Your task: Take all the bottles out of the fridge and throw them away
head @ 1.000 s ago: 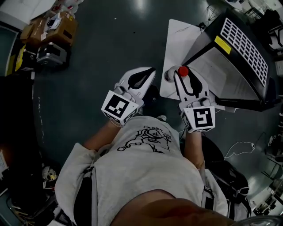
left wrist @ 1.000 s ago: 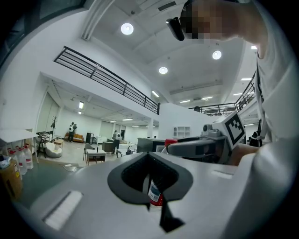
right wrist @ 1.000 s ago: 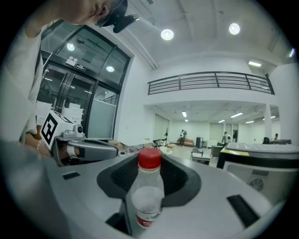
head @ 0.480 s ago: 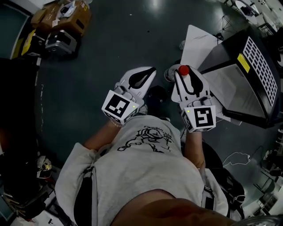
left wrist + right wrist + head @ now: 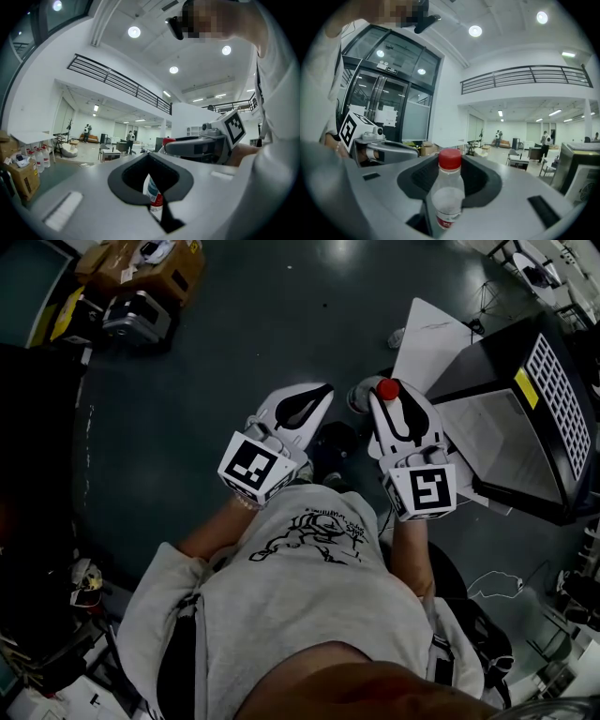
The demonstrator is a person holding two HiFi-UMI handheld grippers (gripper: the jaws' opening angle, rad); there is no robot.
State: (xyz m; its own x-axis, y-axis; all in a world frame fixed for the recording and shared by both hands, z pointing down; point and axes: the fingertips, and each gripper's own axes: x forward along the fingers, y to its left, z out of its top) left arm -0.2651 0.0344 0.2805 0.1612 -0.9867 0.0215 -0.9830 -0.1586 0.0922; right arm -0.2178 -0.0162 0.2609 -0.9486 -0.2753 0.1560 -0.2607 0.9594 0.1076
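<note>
A clear plastic bottle [image 5: 449, 187] with a red cap [image 5: 388, 389] stands upright between the jaws of my right gripper [image 5: 386, 401], which is shut on its neck. My left gripper [image 5: 317, 390] is beside it on the left, shut, and its dark hollow looks empty from above. In the left gripper view, part of a labelled bottle [image 5: 152, 192] shows through the jaws' hollow. It lies in line below the red cap held by the right gripper [image 5: 197, 146]. The black fridge [image 5: 553, 399] stands to the right with its white door [image 5: 436, 334] open.
Cardboard boxes and gear [image 5: 141, 277] sit on the dark floor at the upper left. Loose cable [image 5: 497, 582] lies at the lower right. Several water jugs [image 5: 40, 157] and a box [image 5: 21, 176] stand at the left of the hall, with people far off.
Both grippers keep the same pose and grip. In the head view the fridge has slid rightward and turned, and the boxes at the upper left have shifted right and up.
</note>
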